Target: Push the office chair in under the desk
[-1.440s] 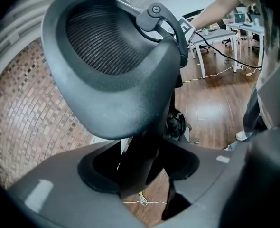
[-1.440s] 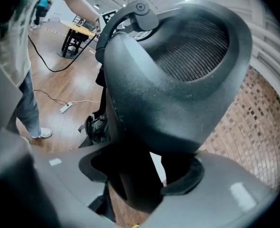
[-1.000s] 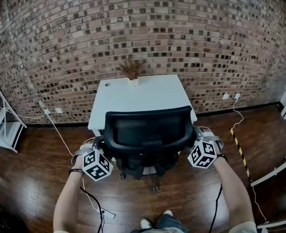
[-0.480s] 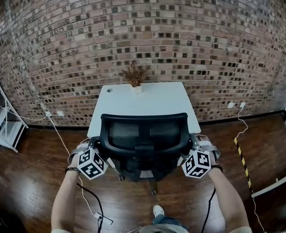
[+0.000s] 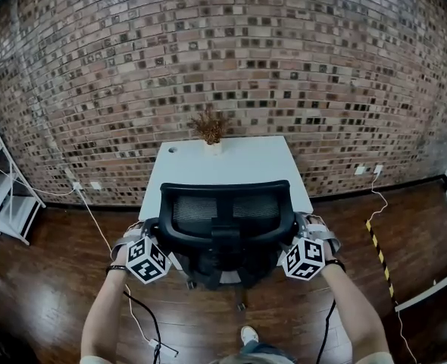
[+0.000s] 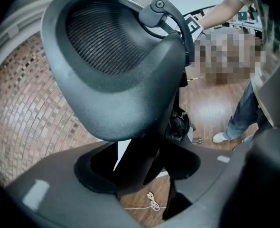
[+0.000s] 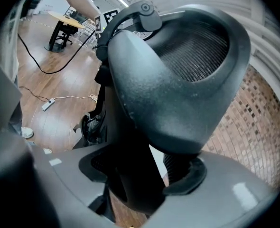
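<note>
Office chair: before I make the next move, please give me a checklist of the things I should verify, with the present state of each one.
1. Office chair centred on the desk: ok.
2. Seat fully under the desk: cannot tell, the backrest hides it.
3. Left gripper free to pull away: ok. Its jaws have just been opening, and the backrest edge sits between them with a gap beside it.
4. Right gripper free to pull away: ok, jaws apart around the other backrest edge.
5. Plant upright on the desk: ok.
</note>
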A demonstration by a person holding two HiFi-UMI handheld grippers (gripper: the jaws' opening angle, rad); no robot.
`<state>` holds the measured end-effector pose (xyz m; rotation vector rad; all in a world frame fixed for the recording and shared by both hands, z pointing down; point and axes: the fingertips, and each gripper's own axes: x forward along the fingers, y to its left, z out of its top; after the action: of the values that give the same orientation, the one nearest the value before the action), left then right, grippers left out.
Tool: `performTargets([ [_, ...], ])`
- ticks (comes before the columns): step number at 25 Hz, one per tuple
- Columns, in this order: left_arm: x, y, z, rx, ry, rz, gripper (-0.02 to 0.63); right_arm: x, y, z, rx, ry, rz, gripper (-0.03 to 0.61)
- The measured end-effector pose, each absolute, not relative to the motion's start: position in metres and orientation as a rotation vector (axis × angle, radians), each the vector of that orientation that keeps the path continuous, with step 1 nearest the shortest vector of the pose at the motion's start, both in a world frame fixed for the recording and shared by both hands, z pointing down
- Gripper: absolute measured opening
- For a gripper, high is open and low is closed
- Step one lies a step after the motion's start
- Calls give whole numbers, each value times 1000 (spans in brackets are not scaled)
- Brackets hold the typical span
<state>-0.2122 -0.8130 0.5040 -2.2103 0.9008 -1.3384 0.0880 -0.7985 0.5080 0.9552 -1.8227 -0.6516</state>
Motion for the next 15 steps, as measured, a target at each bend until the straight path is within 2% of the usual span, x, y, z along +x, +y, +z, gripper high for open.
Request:
performTargets([
  [7, -224, -801, 483, -2191, 1096, -1202, 290, 93, -774, 491, 1048, -1803, -643, 279],
  [15, -229, -757, 465, -2237, 1238, -1017, 193, 86, -730, 477, 1211, -1833, -582, 278],
])
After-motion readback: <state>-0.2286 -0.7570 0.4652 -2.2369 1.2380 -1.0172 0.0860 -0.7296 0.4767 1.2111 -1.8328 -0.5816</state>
